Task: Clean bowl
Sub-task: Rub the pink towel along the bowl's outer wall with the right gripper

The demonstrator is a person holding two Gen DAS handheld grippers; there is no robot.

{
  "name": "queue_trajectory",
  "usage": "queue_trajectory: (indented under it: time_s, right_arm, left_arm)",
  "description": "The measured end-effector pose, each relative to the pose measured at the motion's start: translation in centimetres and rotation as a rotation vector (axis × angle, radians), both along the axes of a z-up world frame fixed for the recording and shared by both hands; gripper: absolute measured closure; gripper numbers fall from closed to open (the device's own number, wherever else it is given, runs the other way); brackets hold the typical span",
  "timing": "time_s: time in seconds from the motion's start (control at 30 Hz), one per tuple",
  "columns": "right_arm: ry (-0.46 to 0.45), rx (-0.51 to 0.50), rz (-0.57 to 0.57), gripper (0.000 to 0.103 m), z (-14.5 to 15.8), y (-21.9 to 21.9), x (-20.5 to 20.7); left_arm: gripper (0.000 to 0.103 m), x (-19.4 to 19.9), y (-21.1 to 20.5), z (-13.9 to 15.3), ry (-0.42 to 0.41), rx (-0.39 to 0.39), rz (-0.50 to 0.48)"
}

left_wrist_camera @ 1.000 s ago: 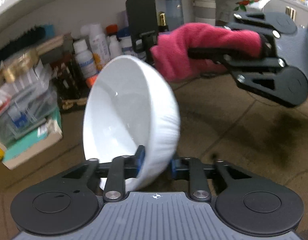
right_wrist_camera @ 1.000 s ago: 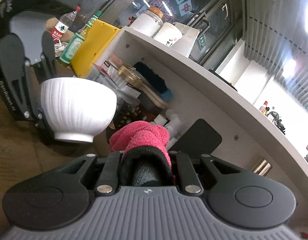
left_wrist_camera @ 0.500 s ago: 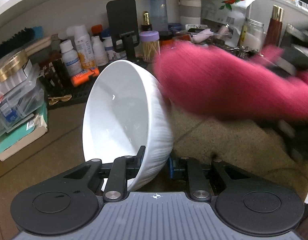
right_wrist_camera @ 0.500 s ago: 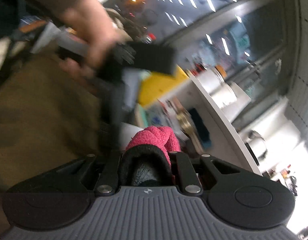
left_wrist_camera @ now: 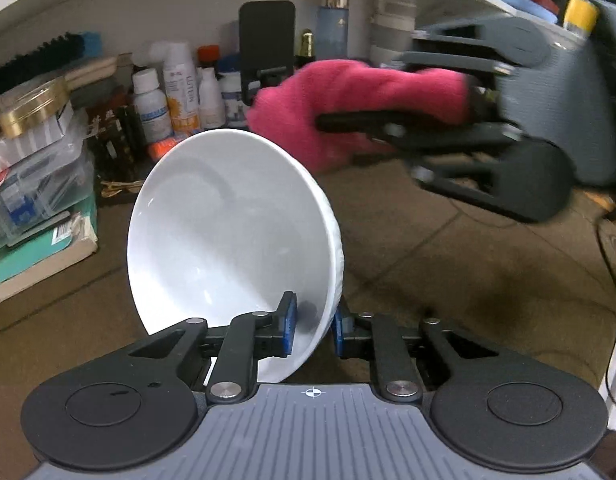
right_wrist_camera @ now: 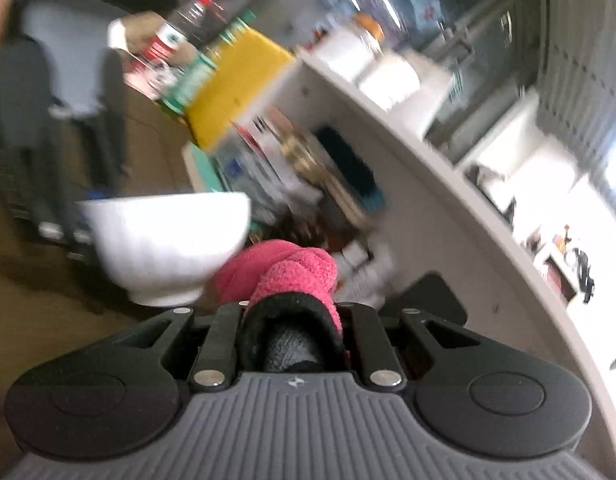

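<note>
Near the left wrist camera, the left gripper (left_wrist_camera: pixel 312 326) is clamped on the bowl (left_wrist_camera: pixel 228 240) by its rim, one blue pad (left_wrist_camera: pixel 287 322) inside, the other outside the wall. Bowl is white, tipped on edge, mouth facing left and toward the camera, held off the brown table (left_wrist_camera: pixel 448 272). Inside looks clean and dry from here; no visible residue.

Right gripper (left_wrist_camera: pixel 360 126) comes in from the right, far side of the bowl, clenched on a pink cloth (left_wrist_camera: pixel 348 100). Cloth sticks out past the fingertips, near the bowl's far rim; I can't tell if it touches. Both views show motion blur on this gripper, so it reads as moving fast.

Risks, as judgement:
- Rim grip is thin, on one small spot. A hard push from the cloth on the far rim could lever the bowl out of the pads or twist it; it would drop on the table and could chip.
- A fast approach could hit the outer wall instead of going into the mouth, since the opening faces away from the cloth.
- The cloth could snag on the rim and pull out of the fingers.
- Bottles (left_wrist_camera: pixel 180 92) and boxes (left_wrist_camera: pixel 32 184) crowd the far left under the shelf (left_wrist_camera: pixel 148 4); an overshoot could knock them over.
</note>
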State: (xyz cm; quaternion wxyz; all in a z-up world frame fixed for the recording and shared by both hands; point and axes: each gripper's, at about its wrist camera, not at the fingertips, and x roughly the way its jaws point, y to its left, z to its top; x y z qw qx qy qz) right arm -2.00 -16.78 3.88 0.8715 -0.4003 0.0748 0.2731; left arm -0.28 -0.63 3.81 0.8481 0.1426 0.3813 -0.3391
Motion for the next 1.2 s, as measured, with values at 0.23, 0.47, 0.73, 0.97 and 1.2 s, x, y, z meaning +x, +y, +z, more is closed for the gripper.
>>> queue_trajectory:
  time_s: [0.23,0.47,0.73,0.97,1.2]
  right_arm:
    - [0.024,-0.009,0.019,0.087,-1.2,0.6,0.3]
    - [0.01,-0.007,0.025,0.087,-0.7,0.7,0.1]
    - [0.013,-0.003,0.049,0.087,-0.7,0.8,-0.1]
    - [-0.011,-0.025,0.14,0.087,-0.6,0.2,-3.4]
    - [0.005,-0.081,0.358,0.087,-0.5,-0.7,-11.5]
  left_arm:
    - [0.039,-1.7,-0.9,0.2,-0.257,0.244,0.036]
    - [0.053,-0.7,-1.8,-1.9,-0.301,0.387,-0.011]
    - [0.089,-0.3,-2.4,-1.8,-0.249,0.325,-0.023]
    - [0.087,-1.4,-1.4,-0.3,-0.132,0.225,-0.07]
    - [0.085,-2.8,0.5,0.1,-0.07,0.155,-0.069]
